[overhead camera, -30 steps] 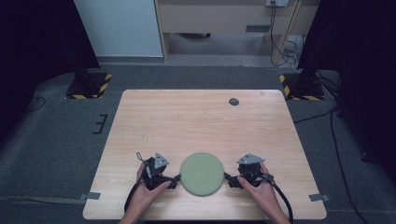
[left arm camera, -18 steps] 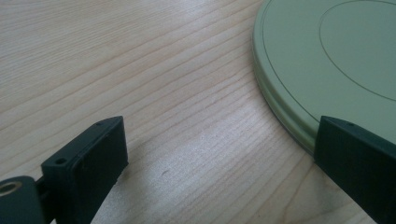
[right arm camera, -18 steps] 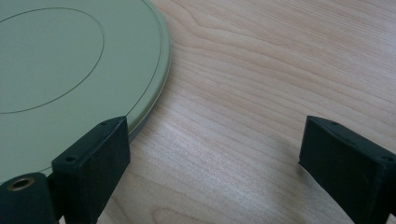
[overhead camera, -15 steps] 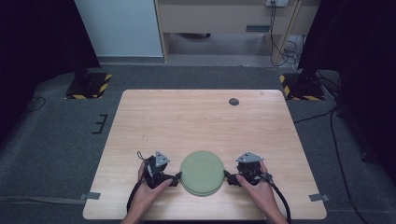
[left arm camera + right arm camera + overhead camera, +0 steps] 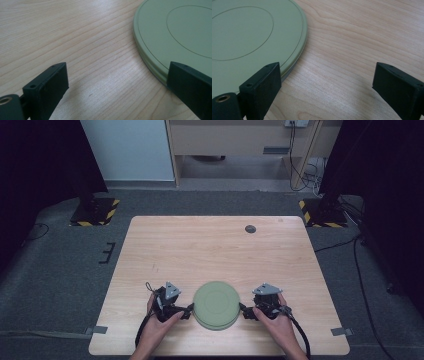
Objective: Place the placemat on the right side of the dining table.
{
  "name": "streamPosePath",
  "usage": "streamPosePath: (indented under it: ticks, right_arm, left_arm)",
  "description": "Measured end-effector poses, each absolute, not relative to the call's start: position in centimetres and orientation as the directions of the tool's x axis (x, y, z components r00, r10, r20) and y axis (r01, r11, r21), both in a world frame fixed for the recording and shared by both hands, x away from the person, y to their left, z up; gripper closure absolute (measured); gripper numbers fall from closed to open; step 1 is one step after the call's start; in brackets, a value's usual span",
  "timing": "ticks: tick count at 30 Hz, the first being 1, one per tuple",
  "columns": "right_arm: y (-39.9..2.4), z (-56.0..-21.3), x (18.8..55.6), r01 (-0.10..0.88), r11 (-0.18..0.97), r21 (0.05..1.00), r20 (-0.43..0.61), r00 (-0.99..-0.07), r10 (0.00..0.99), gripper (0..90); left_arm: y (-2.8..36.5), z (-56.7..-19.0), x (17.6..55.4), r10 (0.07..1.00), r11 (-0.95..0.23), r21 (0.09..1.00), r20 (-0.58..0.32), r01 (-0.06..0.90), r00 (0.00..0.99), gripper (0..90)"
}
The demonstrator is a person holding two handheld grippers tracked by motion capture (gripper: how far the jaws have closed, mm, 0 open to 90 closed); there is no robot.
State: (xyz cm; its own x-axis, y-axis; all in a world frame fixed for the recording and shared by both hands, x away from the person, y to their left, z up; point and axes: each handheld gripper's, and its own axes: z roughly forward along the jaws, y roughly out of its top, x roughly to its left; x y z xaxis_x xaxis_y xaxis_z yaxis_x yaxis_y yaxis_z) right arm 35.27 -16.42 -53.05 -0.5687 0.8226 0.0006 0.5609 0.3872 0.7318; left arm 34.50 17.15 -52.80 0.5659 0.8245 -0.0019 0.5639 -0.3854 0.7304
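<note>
Your left gripper [image 5: 189, 310] sits on the wooden table [image 5: 215, 250] near the front edge, its jaws spread wide and holding nothing. In the left gripper view [image 5: 117, 92], one jaw hovers over bare wood and the other overlaps the rim of the green plates [image 5: 175, 32], though you cannot tell whether it touches.

Between your two grippers lies that stack of round green plates [image 5: 216, 304], upside down, with nothing resting on them; the layered rims show at the edge.

Your right gripper [image 5: 243, 310] sits just beside the stack's right edge, jaws also wide apart and empty. In the right gripper view [image 5: 325, 92], one jaw overlaps the plates [image 5: 249, 32] and the other stands over wood.

Far back on the table lies a small dark disc [image 5: 250, 229], well apart from everything.
</note>
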Motion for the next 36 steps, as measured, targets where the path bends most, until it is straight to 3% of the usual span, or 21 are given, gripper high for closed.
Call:
streamPosePath:
  ticks: [36]
  right_arm:
    - [-16.02, -53.04, 36.01, 0.556, 0.365, 0.747, -0.029, -0.521, 0.853, 7.8]
  left_arm:
    - [16.14, -52.58, 35.28, 0.842, -0.384, 0.742, 0.037, 0.549, 0.539, 1.6]
